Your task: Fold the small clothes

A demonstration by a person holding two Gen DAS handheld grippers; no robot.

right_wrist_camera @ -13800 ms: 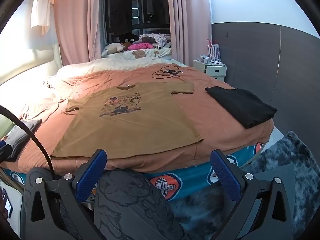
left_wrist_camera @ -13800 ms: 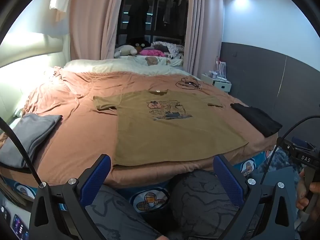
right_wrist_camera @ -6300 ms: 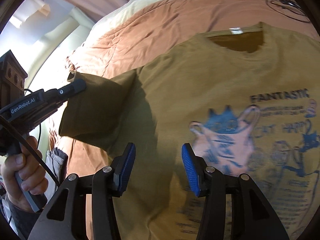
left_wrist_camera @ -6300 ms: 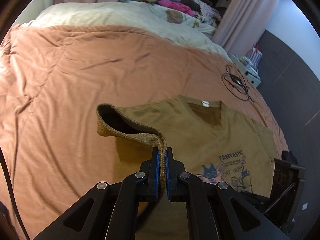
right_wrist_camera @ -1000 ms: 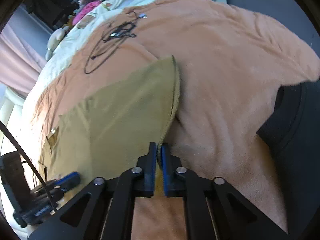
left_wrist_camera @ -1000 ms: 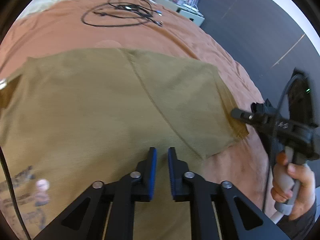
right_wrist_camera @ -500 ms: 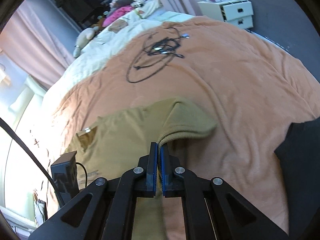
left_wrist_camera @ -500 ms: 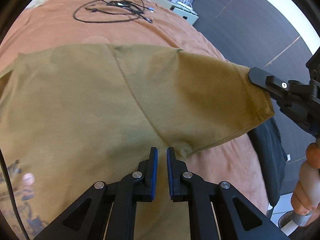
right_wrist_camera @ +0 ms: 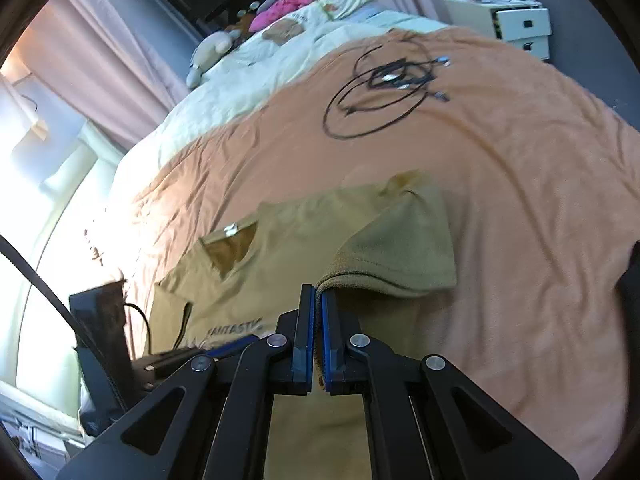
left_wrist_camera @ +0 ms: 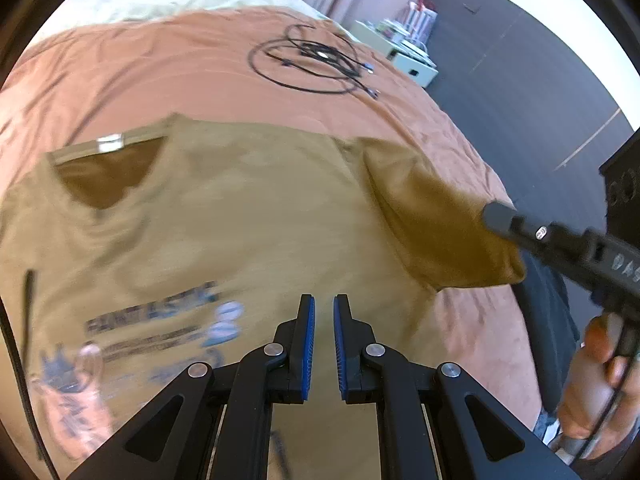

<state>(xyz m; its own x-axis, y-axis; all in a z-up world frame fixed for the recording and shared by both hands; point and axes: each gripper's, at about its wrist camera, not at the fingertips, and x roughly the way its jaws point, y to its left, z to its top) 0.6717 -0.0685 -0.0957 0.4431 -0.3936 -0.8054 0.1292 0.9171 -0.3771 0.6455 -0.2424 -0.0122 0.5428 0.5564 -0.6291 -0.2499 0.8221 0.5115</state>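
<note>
— Tongs first: what are they doing?

— Right tongs (right_wrist_camera: 318,300) are clamped on the hem of the shirt's sleeve (right_wrist_camera: 404,256), which arches up off the bed and curls back toward the shirt's middle. Left tongs (left_wrist_camera: 324,308) are nearly closed with nothing between the pads, hanging above the shirt's chest just beyond the printed lettering (left_wrist_camera: 152,316).

— And the shirt itself?

— The olive T-shirt (left_wrist_camera: 248,208) lies face up on the orange bedspread (left_wrist_camera: 160,68), directly under and ahead of both tongs; its collar with the white label (left_wrist_camera: 109,144) is ahead and to the left of the left tongs. A coil of black cable (right_wrist_camera: 384,88) lies well beyond the shirt, and a dark garment (left_wrist_camera: 552,320) lies just past the lifted sleeve.

— How far along would you say?

— Early, I'd judge. This sleeve is in the middle of being turned in, not yet laid down. The other sleeve is out of view, so I can't tell. The body is unfolded lengthwise as far as I can see, so that remains.
</note>
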